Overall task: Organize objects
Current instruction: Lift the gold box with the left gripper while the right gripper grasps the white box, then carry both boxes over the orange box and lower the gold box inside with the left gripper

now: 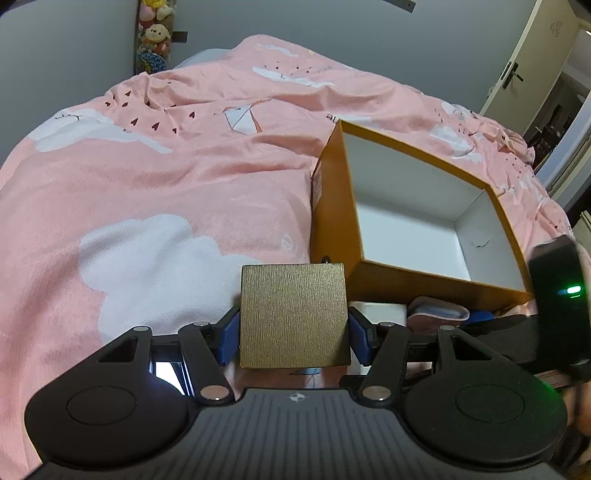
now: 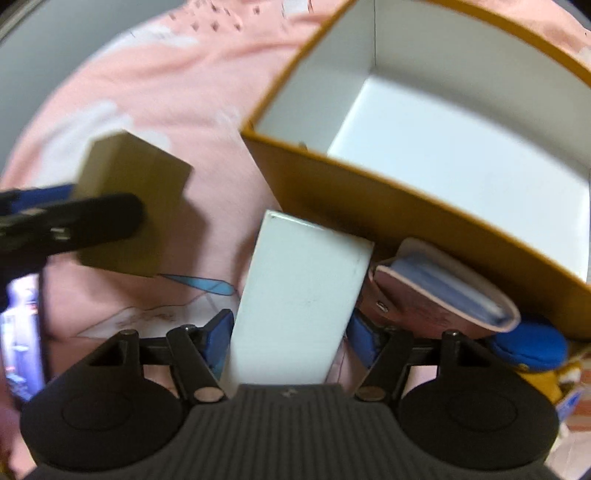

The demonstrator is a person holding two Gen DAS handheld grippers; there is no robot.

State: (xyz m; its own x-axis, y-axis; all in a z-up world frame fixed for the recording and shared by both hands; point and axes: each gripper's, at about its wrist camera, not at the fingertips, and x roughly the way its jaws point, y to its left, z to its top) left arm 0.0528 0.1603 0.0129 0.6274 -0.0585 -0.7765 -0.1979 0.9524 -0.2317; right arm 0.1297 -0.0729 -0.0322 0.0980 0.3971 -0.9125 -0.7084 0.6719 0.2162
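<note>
Overhead, the left gripper [image 1: 293, 328] has its blue pads closed against the two sides of a small gold box [image 1: 293, 315], a textured cube-like block held clear of the pink bedspread [image 1: 147, 192]. Seen from the right wrist view, that same gold box [image 2: 129, 206] hangs above the cover, casting a shadow on the fabric beneath it, with the left gripper's dark finger across its near face. Right gripper [image 2: 288, 336] is closed on a white rectangular box [image 2: 299, 299], pads pressed to its long sides; the box tilts forward and its far end lies just beside the near outer wall of the orange box [image 2: 369, 206]. Orange box [image 1: 332, 206] sits on the bedspread toward the bed's right side, open at the top, white inside, nothing visible on its floor apart from a small dark mark. Against its near wall, on the cover, lies a pink pouch [image 2: 436, 295] with blue contents showing at its open edge, touching or nearly touching the white box's right side. Just beyond the pouch, toward the right edge of the right wrist view, a blue round item [image 2: 532, 347] rests; its kind cannot be told. Stuffed toys [image 1: 155, 33] hang on the wall past the bed's far left corner. Door [image 1: 524, 62] stands at the far right.
</note>
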